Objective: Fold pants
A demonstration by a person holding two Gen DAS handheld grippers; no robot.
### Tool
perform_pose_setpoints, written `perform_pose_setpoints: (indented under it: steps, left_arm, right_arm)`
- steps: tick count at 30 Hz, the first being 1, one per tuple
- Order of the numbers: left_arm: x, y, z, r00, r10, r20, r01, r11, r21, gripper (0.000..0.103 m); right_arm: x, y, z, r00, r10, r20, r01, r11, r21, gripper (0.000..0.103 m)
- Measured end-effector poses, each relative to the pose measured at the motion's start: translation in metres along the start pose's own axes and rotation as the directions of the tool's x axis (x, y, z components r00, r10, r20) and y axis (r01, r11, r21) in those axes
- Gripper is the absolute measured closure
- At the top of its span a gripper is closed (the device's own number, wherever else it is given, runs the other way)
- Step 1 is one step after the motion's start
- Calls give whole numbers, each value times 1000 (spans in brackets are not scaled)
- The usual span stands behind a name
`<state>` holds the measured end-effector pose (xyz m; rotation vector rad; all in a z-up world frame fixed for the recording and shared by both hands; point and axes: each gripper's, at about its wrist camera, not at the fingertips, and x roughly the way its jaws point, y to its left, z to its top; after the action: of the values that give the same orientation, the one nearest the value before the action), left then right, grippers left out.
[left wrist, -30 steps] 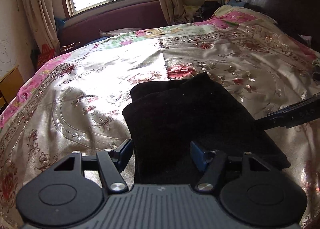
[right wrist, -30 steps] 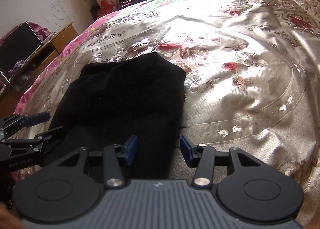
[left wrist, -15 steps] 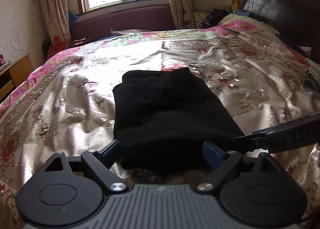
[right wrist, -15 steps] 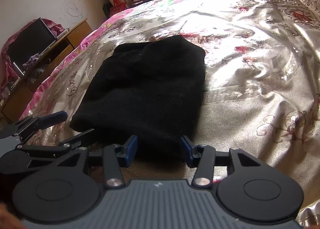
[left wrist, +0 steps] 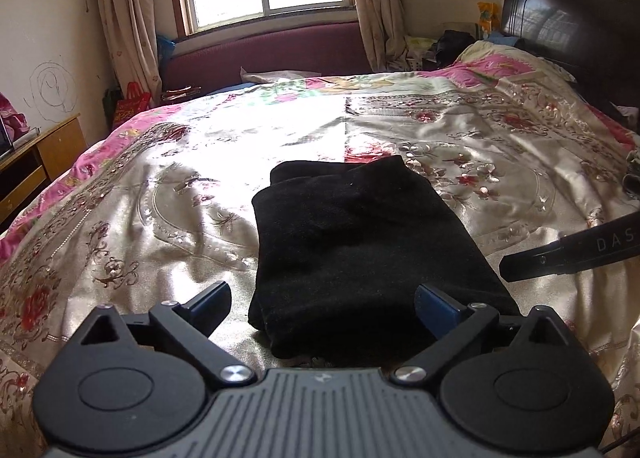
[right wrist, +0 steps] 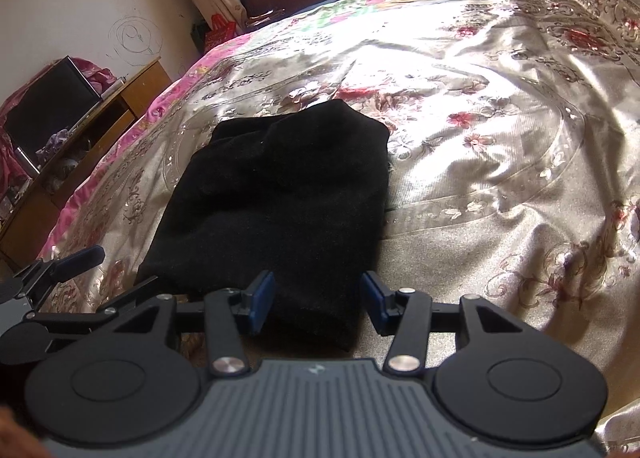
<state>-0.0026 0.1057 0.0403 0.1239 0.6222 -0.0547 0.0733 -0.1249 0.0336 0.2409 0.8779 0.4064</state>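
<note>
While the black pants (left wrist: 360, 242) lie folded into a thick, roughly rectangular bundle on the bed (left wrist: 168, 194), both tongs hang just short of the bundle's near edge and hold nothing. Seen from the left wrist, the left tongs (left wrist: 322, 300) are spread as wide as they go: one blue-padded finger (left wrist: 212, 300) sits at about 8 o'clock from the bundle over bare bedspread, the other at about 5 o'clock before the bundle's near right corner, so the near edge lies in the span between them, though neither pad presses the cloth. From that view the bundle runs away toward 12 o'clock, its far end showing two stacked layers with a rounded fold. A black finger of the other tool reaches in from 3 o'clock, its tip near the bundle's right side but apart from it. Seen from the right wrist, the right tongs (right wrist: 318, 304) stand partly parted and released, and the near right corner of the pants (right wrist: 280, 194) falls between the two blue pads, with a gap at each side. Here the bundle stretches toward 11 o'clock, and the left tongs (right wrist: 100, 272) show at 9 o'clock, beside the near left corner. Floral satin bedspread surrounds the bundle on all sides.
</note>
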Motion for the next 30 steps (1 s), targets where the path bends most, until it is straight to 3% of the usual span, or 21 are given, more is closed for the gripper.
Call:
perform_pose_setpoints:
  steps: [4, 8, 13, 21, 26, 30]
  left_arm:
    - [3, 1, -2, 1000, -16, -8, 16, 999, -32, 0]
    - [5, -3, -5, 1000, -3, -11, 3, 1000, -4, 0]
    - [13, 14, 7, 1000, 13, 13, -13, 1000, 5, 0]
    - [78, 54, 16, 993, -97, -72, 96, 995, -16, 0]
    - [118, 77, 18, 954, -278, -108, 268, 958, -101, 0]
    - [147, 87, 19, 904, -405, -140, 377, 907, -188, 0]
  right_arm:
    - [-2, 9, -5, 1000, 8, -5, -8, 999, -33, 53]
    - [6, 10, -6, 1000, -7, -16, 6, 999, -44, 53]
    - [21, -6, 9, 1000, -6, -4, 6, 1000, -1, 53]
    - [69, -49, 37, 997, 72, -32, -67, 988, 137, 46]
    - [107, -70, 44, 980, 190, -64, -170, 956, 239, 43]
    - [117, -75, 52, 964, 256, -79, -230, 942, 243, 40]
